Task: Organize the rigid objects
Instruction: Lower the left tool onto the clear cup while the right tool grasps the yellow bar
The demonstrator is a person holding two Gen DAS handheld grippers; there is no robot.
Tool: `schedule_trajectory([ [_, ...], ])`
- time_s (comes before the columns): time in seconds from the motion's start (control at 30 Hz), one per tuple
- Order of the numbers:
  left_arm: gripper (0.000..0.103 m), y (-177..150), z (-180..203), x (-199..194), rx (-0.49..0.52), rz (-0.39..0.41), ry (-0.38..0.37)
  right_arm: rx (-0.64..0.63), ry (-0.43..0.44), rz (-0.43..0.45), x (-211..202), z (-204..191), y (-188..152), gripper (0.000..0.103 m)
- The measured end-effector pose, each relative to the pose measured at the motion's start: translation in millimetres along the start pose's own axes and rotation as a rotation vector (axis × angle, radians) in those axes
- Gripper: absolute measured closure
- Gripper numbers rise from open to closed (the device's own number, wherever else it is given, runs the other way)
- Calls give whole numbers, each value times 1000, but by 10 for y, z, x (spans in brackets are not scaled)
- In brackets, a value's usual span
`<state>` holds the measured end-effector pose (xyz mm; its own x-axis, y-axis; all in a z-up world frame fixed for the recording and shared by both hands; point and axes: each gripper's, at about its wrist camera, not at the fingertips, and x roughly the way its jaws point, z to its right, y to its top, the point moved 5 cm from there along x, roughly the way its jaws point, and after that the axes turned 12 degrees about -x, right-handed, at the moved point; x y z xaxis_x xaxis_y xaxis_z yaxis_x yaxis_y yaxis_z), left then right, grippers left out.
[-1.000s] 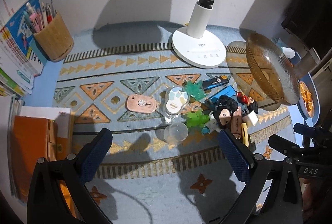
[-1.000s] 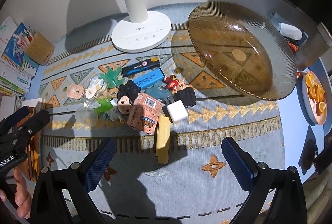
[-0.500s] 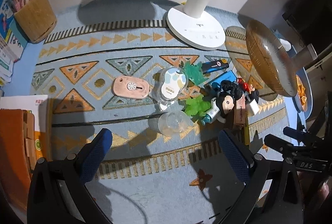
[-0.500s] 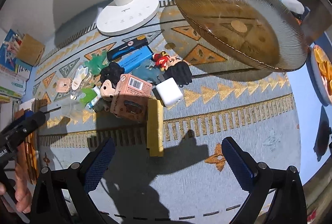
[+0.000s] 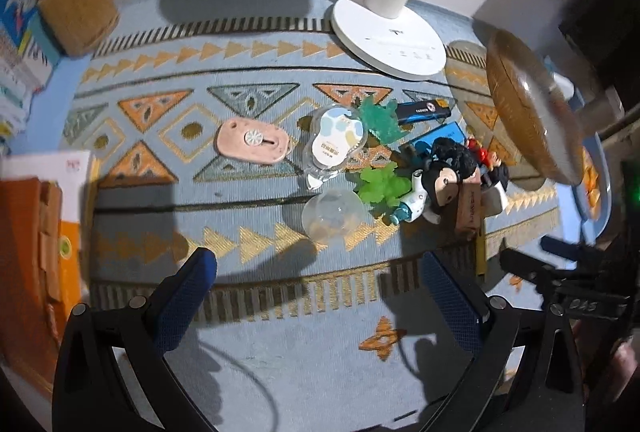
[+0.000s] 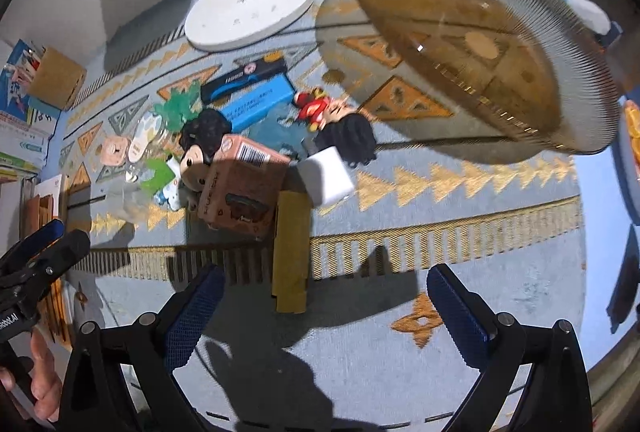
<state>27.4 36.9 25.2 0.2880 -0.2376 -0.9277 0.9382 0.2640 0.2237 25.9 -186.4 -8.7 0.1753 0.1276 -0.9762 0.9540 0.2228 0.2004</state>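
A pile of small objects lies on the patterned mat: a pink case point(image 5: 253, 144), a clear blister pack point(image 5: 335, 144), a clear dome point(image 5: 334, 216), green plastic plants point(image 5: 385, 187), a black-haired figure point(image 5: 446, 173), a pink box point(image 6: 240, 187), a white cube point(image 6: 326, 175), a yellow bar point(image 6: 291, 252), a blue box point(image 6: 258, 103). An amber glass bowl point(image 6: 480, 39) sits right of the pile. My left gripper point(image 5: 320, 296) is open and empty, just short of the dome. My right gripper point(image 6: 326, 304) is open and empty over the yellow bar's near end.
A white lamp base point(image 6: 250, 11) stands behind the pile. A woven pen holder point(image 5: 78, 11) and books are at the far left, an orange book point(image 5: 24, 252) at the near left. A plate of orange slices point(image 6: 634, 123) sits at the right edge.
Both grippers have moved forward and down toward the pile. The left now sits near the clear dome, the right near the yellow bar. Nothing on the mat has moved.
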Motion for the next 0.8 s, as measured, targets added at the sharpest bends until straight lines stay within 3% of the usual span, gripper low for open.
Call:
schedule_trajectory([
  [0.1, 2, 15, -45, 93, -46, -23, -61, 6, 38, -9, 78, -9, 32, 6],
  [0.2, 9, 37, -35, 274, 27, -30, -4, 21, 58, -45, 237, -4, 30, 19],
  [0.3, 18, 78, 42, 439, 112, -16, 54, 32, 54, -62, 371, 16, -8, 27],
  [0.33, 23, 96, 75, 499, 129, -21, 60, 29, 44, -56, 382, 13, -1, 26],
  [0.47, 24, 134, 198, 668, 146, -42, 56, -33, -12, -13, 403, -119, 87, 35],
  [0.53, 35, 130, 257, 713, 169, -32, 79, -69, -51, -7, 417, -210, 100, 40],
  [0.6, 44, 126, 294, 726, 198, -10, 114, -105, -84, 7, 421, -300, 90, 56],
  [0.63, 53, 121, 299, 723, 205, -7, 111, -121, -104, 11, 419, -328, 86, 58],
  [0.7, 67, 114, 295, 708, 213, 0, 96, -127, -82, 28, 411, -368, 73, 74],
  [0.8, 69, 89, 260, 687, 192, -4, 57, -125, -69, 37, 397, -386, 50, 83],
])
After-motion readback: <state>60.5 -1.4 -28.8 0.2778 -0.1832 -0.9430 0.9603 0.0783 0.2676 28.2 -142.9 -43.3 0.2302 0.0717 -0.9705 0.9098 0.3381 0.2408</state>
